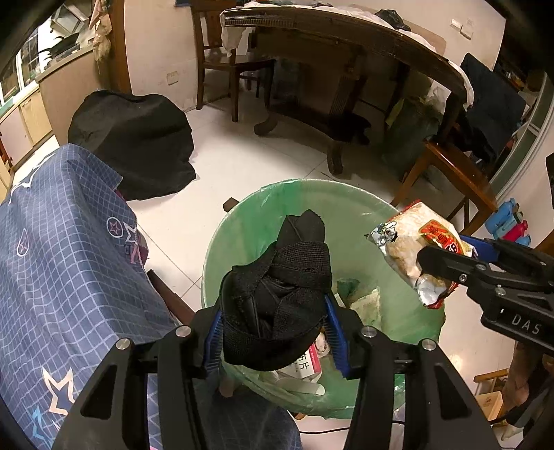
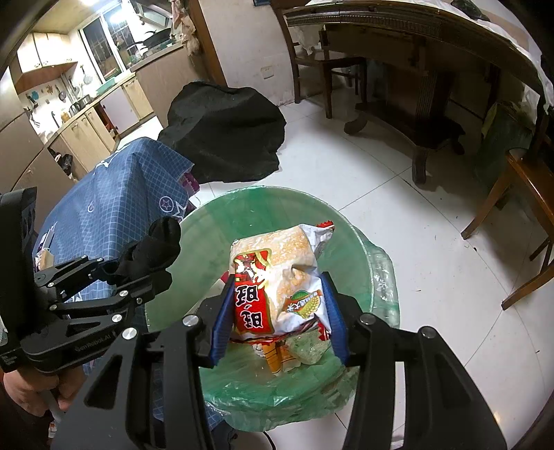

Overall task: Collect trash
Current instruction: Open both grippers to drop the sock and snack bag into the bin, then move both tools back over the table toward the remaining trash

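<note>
A dark table (image 1: 346,31) spans the top of both views, a black cover (image 1: 135,145) at upper left. The green-lined bin (image 1: 249,221) fills the lower centre. Above it, the left gripper (image 1: 273,332) pinches a black strap bundle (image 1: 287,277); the right gripper (image 2: 280,322) pinches a snack bag (image 2: 273,277).

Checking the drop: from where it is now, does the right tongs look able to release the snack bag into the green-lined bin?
Probably yes: the right tongs hold the crumpled snack bag right over the green-lined bin's open mouth, nothing between.
</note>
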A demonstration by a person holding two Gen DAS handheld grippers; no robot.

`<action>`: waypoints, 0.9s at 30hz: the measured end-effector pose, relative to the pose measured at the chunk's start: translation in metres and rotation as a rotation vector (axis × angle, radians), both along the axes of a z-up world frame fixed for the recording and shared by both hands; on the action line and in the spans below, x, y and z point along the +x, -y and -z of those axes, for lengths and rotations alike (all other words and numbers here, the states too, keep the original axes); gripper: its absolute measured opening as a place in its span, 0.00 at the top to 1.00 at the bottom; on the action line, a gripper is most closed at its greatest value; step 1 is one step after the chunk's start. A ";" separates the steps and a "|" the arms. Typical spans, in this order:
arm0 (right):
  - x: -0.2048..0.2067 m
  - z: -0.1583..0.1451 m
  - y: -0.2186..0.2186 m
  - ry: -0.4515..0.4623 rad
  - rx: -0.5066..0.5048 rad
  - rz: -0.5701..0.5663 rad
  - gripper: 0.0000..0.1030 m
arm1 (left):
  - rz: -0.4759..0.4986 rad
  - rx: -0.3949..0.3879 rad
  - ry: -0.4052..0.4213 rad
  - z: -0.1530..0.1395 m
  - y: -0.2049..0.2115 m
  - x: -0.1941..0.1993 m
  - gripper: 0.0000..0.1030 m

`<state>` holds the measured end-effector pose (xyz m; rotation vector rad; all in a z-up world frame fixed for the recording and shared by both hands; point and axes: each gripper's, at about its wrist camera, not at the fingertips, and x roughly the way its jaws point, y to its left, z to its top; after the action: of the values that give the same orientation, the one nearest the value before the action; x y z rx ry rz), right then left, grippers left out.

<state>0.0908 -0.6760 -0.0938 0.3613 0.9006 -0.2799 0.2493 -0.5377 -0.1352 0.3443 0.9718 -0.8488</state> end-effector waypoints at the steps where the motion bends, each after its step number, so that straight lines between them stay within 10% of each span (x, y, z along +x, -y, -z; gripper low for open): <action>1: 0.000 0.000 0.000 0.002 0.001 0.001 0.55 | 0.000 0.002 0.001 0.000 0.000 0.000 0.50; 5: -0.003 0.002 0.004 0.014 0.019 0.007 0.38 | -0.005 0.009 0.006 0.003 0.001 -0.001 0.39; 27: -0.063 -0.053 -0.080 0.237 -0.192 -0.034 0.18 | -0.137 -0.079 0.320 -0.078 -0.095 -0.040 0.21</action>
<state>0.0282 -0.5957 -0.0404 0.1961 0.6400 -0.2835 0.2098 -0.4430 -0.0570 0.3298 0.6546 -0.6800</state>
